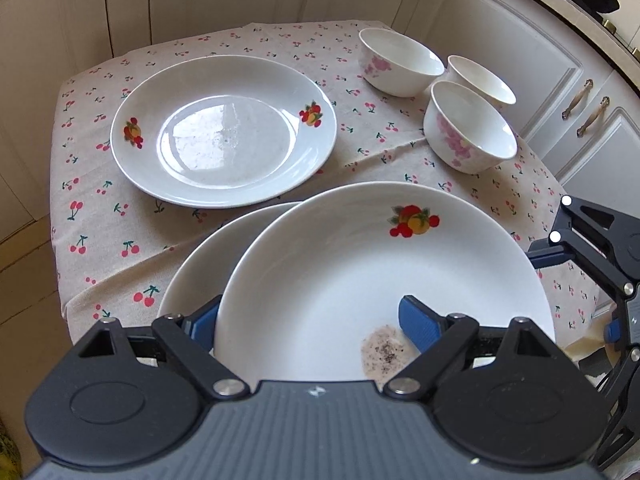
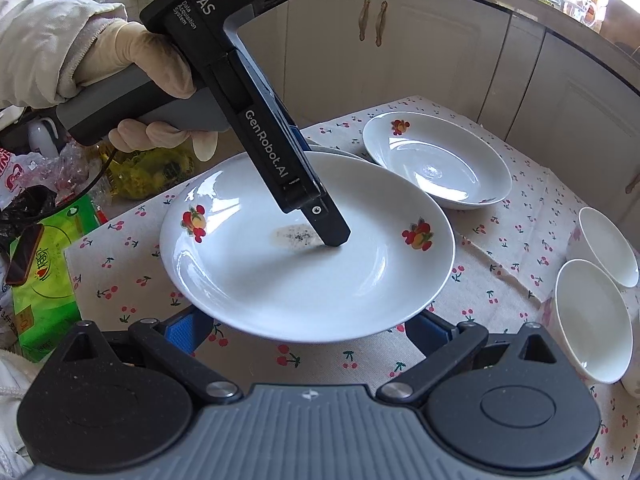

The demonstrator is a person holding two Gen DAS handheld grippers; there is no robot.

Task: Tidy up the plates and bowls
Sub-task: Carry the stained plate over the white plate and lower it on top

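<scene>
while the left tongs clamp the soiled plate's rim, the right tongs stand open.

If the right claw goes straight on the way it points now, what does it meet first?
Probably the rim of the stained plate, which hangs just before the right claw and above the cherry tablecloth; the left claw holds that plate.

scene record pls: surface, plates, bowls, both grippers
surface: cherry-print tablecloth
plates: three, fruit decals; soiled plate overlaps second plate; far plate sits apart
bowls: three white bowls, upright, clustered, pink flowers on two
left gripper: holds soiled plate by its rim, one finger inside, one beneath
right gripper: open, empty, fingertips hidden under soiled plate's near rim
</scene>
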